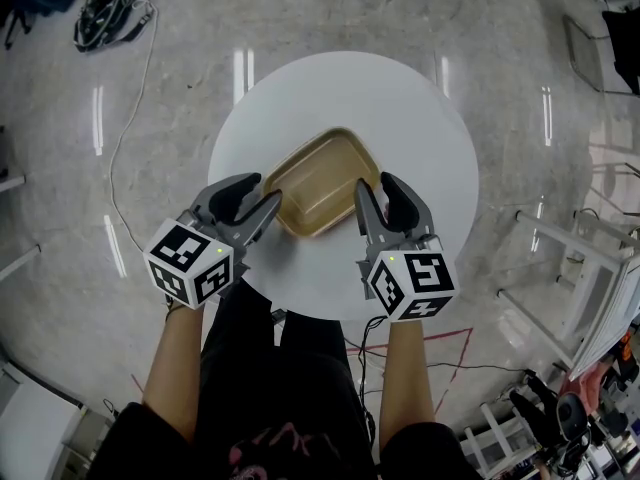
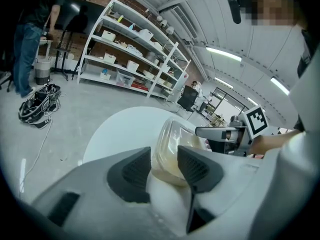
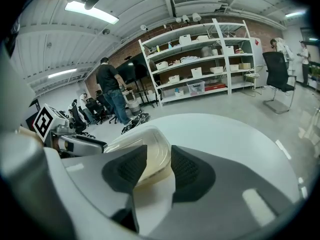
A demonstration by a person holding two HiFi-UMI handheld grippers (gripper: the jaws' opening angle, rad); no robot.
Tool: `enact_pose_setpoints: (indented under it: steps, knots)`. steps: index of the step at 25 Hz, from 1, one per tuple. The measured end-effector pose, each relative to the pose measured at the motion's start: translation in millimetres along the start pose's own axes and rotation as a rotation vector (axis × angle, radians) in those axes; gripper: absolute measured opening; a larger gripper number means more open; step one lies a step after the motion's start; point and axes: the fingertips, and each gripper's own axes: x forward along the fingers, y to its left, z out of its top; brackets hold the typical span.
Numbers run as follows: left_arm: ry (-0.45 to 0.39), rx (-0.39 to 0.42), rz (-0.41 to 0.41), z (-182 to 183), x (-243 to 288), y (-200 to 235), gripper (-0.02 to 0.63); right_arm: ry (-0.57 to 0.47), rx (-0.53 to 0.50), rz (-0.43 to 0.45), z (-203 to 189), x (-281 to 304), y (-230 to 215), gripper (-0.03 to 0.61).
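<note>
- Container (image 1: 320, 183): clear, tan-tinted plastic tub, rectangular with rounded corners. It sits about mid-table, turned at an angle to the person.
- Table (image 1: 400, 108): round with a white top, on a grey polished floor.
- Left gripper (image 1: 258, 193): at the container's near-left corner. In the left gripper view (image 2: 165, 166) its jaws are drawn in on the container (image 2: 172, 144), rim between the dark ribbed pads (image 2: 136, 171); grasping it.
- Right gripper (image 1: 375, 183): at the container's right end, across from the left one. In the right gripper view (image 3: 159, 166) the gap is narrow, with the container (image 3: 145, 141) edge caught between the pads (image 3: 187, 170); clamped on it.
- The container's far end shows beyond both sets of jaws, over the table (image 2: 125, 129) (image 3: 225, 134).
- Whether the container is lifted off the top or resting on it: can't tell.
- Marker cubes: left (image 1: 190, 260) and right (image 1: 413, 283), both at the near table edge. The person's forearms are below them.
- Each gripper view shows the other gripper's marker cube past the container (image 2: 256, 120) (image 3: 42, 123).
- Cable bundle (image 1: 115, 8): on the floor at far left, well apart from the table.
- Shelving (image 3: 200, 59): white rack with boxes against a brick wall.
- Person (image 3: 112, 96): standing near the shelving in a dark top.
- Office chair (image 3: 277, 74): black, by the rack's right end.
</note>
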Motion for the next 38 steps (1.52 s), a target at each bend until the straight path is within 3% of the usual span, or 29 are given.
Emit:
enact_pose_setpoints:
  steps: [26,38]
  knots:
    - [-0.041,0.020,0.032,5.2,-5.4,-0.5,0.058,-0.022,0.011,-0.014,-1.6,-9.3,1.1,0.153]
    - [-0.042,0.021,0.036,6.6,-6.5,-0.8,0.056,-0.027,0.009,-0.014,0.5,-11.4,2.6,0.152]
